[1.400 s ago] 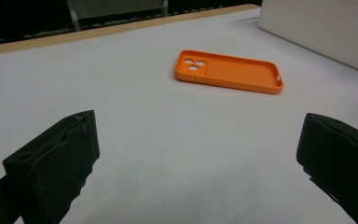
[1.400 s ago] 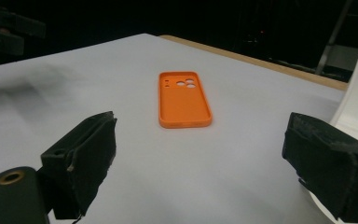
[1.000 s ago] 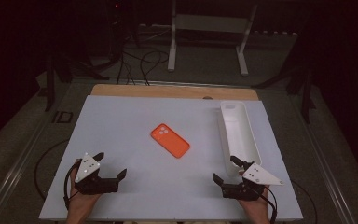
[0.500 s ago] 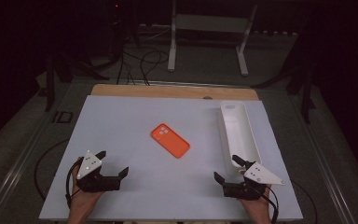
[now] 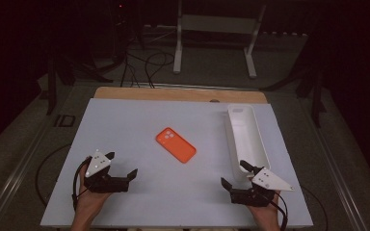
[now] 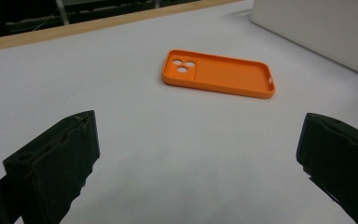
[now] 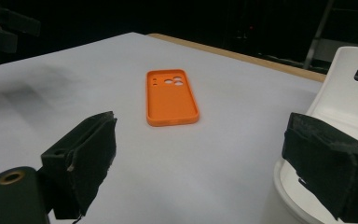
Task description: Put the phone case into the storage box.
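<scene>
An orange phone case (image 5: 175,145) lay open side up on the white counter (image 5: 125,120), its camera cut-outs at the end farther from the person. It served as the landmark: a long white tray (image 5: 247,137) stood to its right, well apart from it, running along the counter's right edge. The left claw (image 5: 124,175) sat nearer the person and to the left of the case, its jaws spread wide with nothing between them. The right claw (image 5: 235,174) sat nearer the person and to the right of the case, just beside the tray's near end, likewise spread and holding nothing. Neither claw touched the case.
</scene>
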A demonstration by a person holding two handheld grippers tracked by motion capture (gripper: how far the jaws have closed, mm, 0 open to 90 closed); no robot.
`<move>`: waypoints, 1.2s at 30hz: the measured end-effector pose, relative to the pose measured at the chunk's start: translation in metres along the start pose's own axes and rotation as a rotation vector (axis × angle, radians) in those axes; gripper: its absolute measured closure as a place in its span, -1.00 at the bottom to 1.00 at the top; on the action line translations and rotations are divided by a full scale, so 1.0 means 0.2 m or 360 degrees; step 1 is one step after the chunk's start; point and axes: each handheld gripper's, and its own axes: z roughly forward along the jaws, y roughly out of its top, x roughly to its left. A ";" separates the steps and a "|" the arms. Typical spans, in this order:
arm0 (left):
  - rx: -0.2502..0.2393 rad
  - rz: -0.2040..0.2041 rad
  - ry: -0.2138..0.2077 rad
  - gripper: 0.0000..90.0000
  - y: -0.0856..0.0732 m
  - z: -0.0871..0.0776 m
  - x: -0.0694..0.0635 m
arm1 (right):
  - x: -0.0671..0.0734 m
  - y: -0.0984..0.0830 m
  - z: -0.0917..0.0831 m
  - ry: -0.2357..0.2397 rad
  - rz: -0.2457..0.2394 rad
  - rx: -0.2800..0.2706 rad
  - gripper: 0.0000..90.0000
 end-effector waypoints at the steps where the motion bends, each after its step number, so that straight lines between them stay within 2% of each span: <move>1: 0.0000 -0.0001 -0.0002 -1.00 0.01 0.01 0.00 | 0.00 0.00 0.00 0.0001 0.0002 -0.0001 -0.79; 11: 0.0009 0.0010 -0.0027 -0.99 0.06 0.08 -0.02 | -0.01 -0.01 -0.01 -0.0024 0.0024 -0.0008 -0.78; 27: 0.0026 0.0051 -0.0033 -0.94 0.15 0.21 -0.08 | 0.00 -0.01 0.00 -0.0042 0.0011 0.0002 -0.78; 36: 0.0015 0.0022 -0.0048 -0.89 0.17 0.26 -0.08 | -0.01 -0.01 0.00 -0.0058 0.0010 0.0002 -0.78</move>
